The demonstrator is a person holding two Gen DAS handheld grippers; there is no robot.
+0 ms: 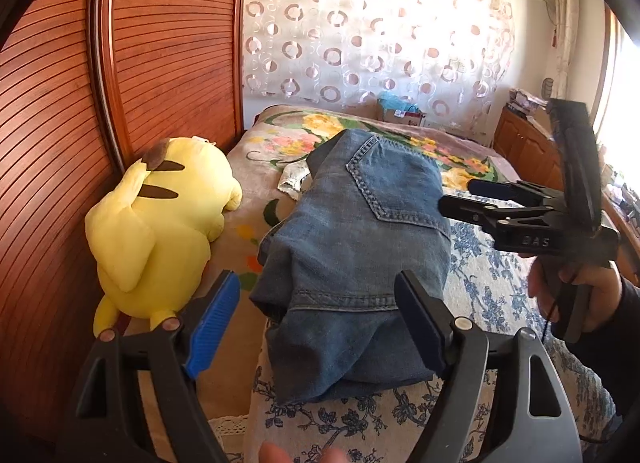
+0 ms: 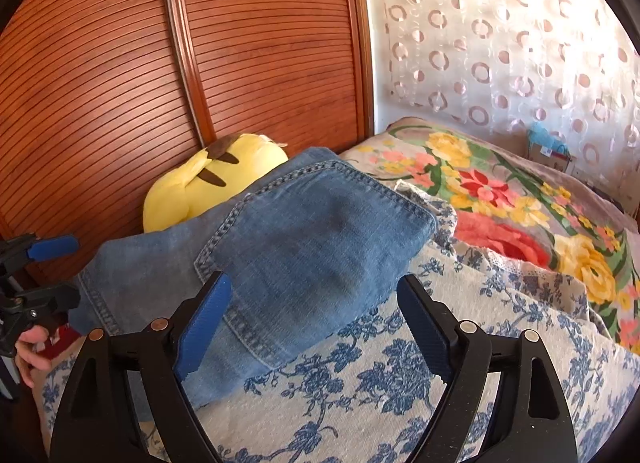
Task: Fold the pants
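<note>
Pants: the blue denim pants (image 1: pixel 352 247) lie folded into a thick bundle on the bed (image 1: pixel 492 303), on the blue-flowered cover, a back pocket facing up.
Left gripper: the left gripper (image 1: pixel 316 323) hangs just over the near end of the bundle, jaws spread wide, released, holding nothing; the denim shows between its blue pads (image 1: pixel 212 323).
Right gripper: the right gripper (image 2: pixel 312 327) is also released and empty, jaws wide; in the left wrist view it sits at the bundle's right edge (image 1: pixel 460 203), tips pointing in toward the pocket.
Direction from grippers: the bundle lies straight ahead of the left gripper and ahead and to the left of the right one.
Long axis: it runs away from the left gripper, from the near hem end toward the far flowered blanket (image 2: pixel 500 191); seen from the right gripper it runs crosswise, left to right.
Pointing: the pocket's tip points toward the near end, so the waist end seems to lie far, though the fold hides it.
Nearer arm: the left gripper looks nearer to the near end; the right gripper nearer to the bundle's right long side.
Judgement: the fold looks largely done; any further move would likely turn on taking the near end and carrying it along that axis.
Neighbours: a yellow plush toy (image 1: pixel 160 219) lies left of the bundle, near but apart in the left view; the wooden slatted doors (image 1: pixel 80 103) stand behind it.
</note>
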